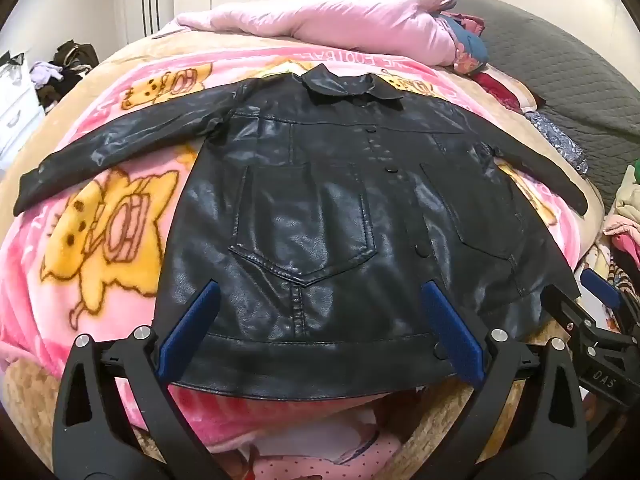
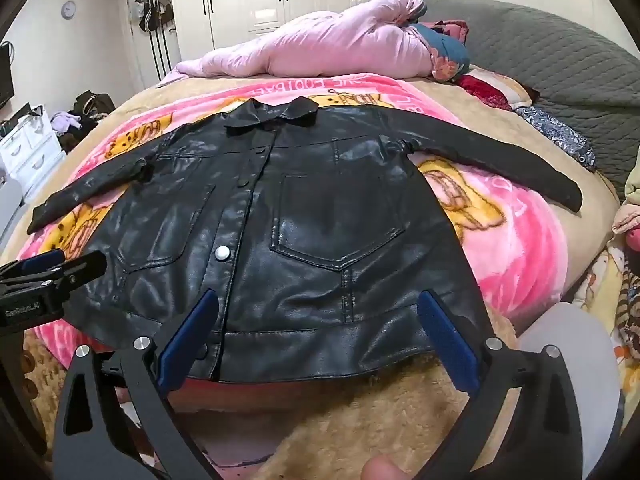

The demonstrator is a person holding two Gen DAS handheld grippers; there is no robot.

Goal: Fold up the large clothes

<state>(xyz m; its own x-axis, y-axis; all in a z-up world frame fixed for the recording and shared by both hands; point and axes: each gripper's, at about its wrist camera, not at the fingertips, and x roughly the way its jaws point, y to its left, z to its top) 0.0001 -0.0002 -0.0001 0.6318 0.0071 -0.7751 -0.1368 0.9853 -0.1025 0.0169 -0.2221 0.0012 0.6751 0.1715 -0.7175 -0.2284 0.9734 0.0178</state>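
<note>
A: Well, any writing?
B: "DAS" on the right gripper (image 1: 600,312); upside-down "FOOTBALL" on the pink cartoon fleece blanket (image 1: 120,216).
A: The garment?
B: A glossy black faux-leather jacket (image 1: 320,216) lies flat on the bed, front up, snapped, sleeves spread, collar far.
A: Grippers?
B: Left gripper (image 1: 320,328) and right both gape wide above the hem, empty.

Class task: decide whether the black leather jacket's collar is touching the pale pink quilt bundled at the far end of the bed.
Apart. In the right wrist view, the black leather jacket's collar lies short of the pale pink quilt, with a strip of pink cartoon blanket plainly between them.
</note>
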